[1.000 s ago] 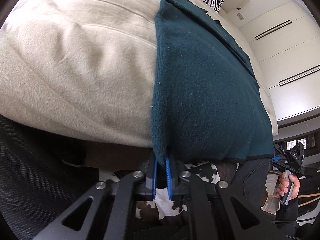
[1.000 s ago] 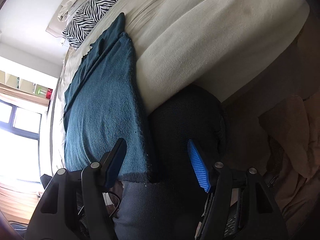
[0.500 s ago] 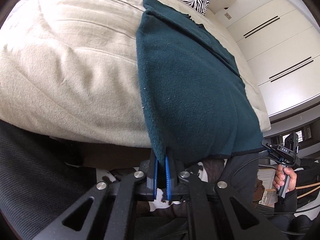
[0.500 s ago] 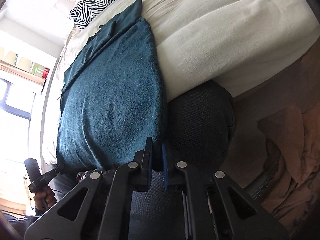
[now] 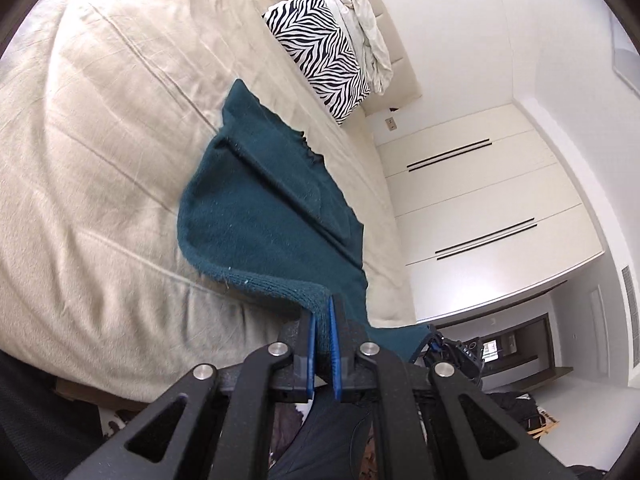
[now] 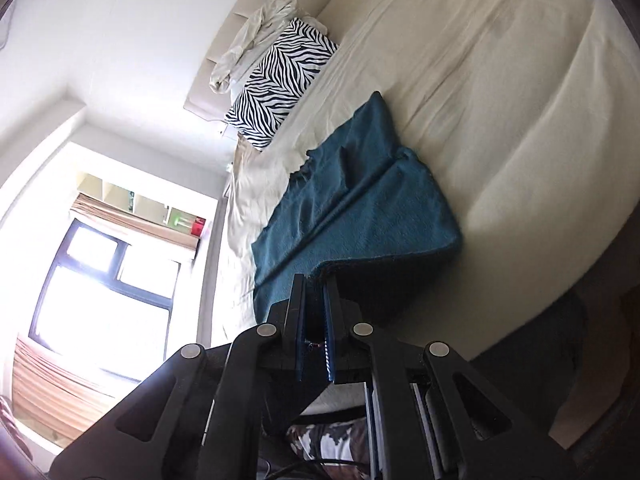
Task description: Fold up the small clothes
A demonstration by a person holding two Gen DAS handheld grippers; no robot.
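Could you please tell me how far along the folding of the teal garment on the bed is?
Done: both tongs, left and right, are shut on the near hem of the garment, which lies on the bed. In hand: the hem is lifted off the bed. Left: carrying it toward the zebra pillow and laying it flat.

We are in a home bedroom: a wide bed [image 5: 92, 152] under a cream sheet, a zebra-print pillow [image 5: 320, 52] against the padded headboard [image 6: 256, 12] at its far end, white built-in wardrobes [image 5: 472, 200] on one side and a curtained window [image 6: 100, 280] on the other.
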